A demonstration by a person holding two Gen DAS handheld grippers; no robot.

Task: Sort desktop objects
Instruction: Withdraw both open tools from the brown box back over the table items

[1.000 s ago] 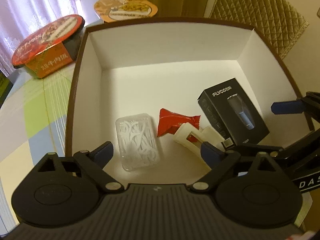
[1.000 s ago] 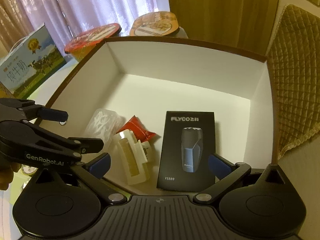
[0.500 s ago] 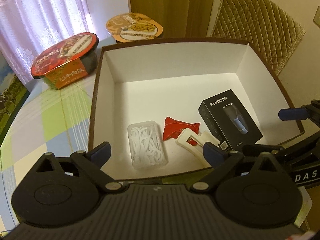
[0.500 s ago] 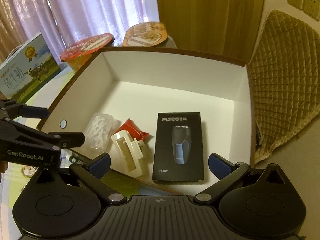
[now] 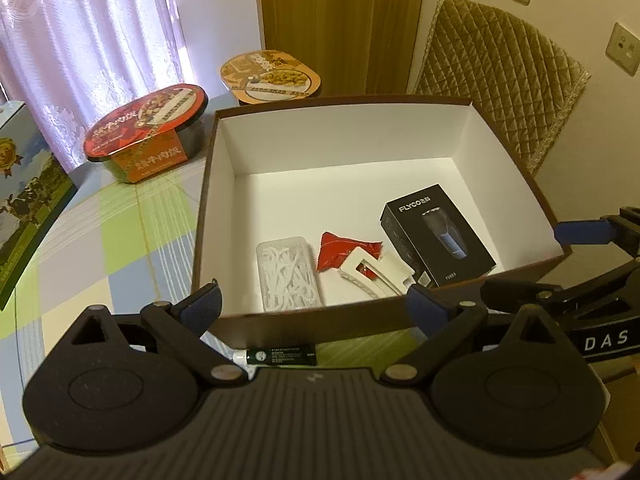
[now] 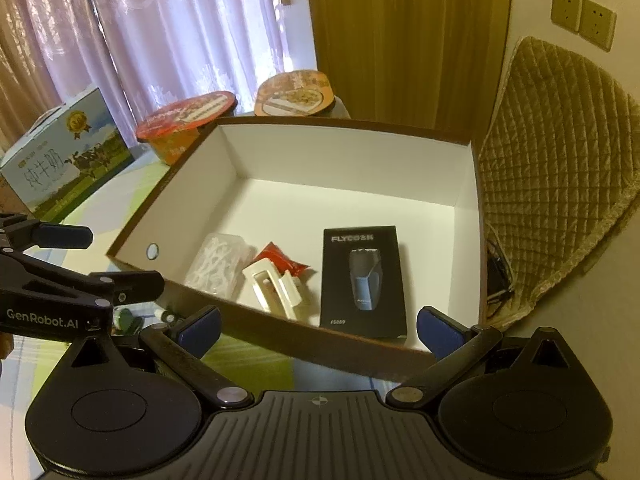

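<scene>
Brown box point(image 5: 212, 216), white inside, filled the middle of the left wrist view. Lying on its floor near the lower wall: clear case of floss picks point(image 5: 289, 276) at left, red sachet point(image 5: 340, 250) and white hair clip point(image 5: 374, 276) touching in the middle, black shaver carton point(image 5: 438, 236) at right. Left gripper point(image 5: 314, 312) at bottom centre, jaws spread wide, nothing between the pads. Dark green tube point(image 5: 280, 356) on the checked tablecloth point(image 5: 120, 248) just below the box's near wall. Two instant-food bowls point(image 5: 148, 132) in the upper left, beyond the box.

Seen from the right wrist view: same box point(image 6: 168, 200) at centre, floss case point(image 6: 216, 264), hair clip point(image 6: 276, 288), sachet point(image 6: 282, 260) and shaver carton point(image 6: 362, 280) along the lower wall. Right gripper point(image 6: 318, 332) at bottom, jaws likewise wide apart and empty. Left gripper entering from the left edge, over the box's lower-left corner. Milk carton point(image 6: 60, 156) in the upper left; quilted chair cover point(image 6: 560, 168) at right.
</scene>
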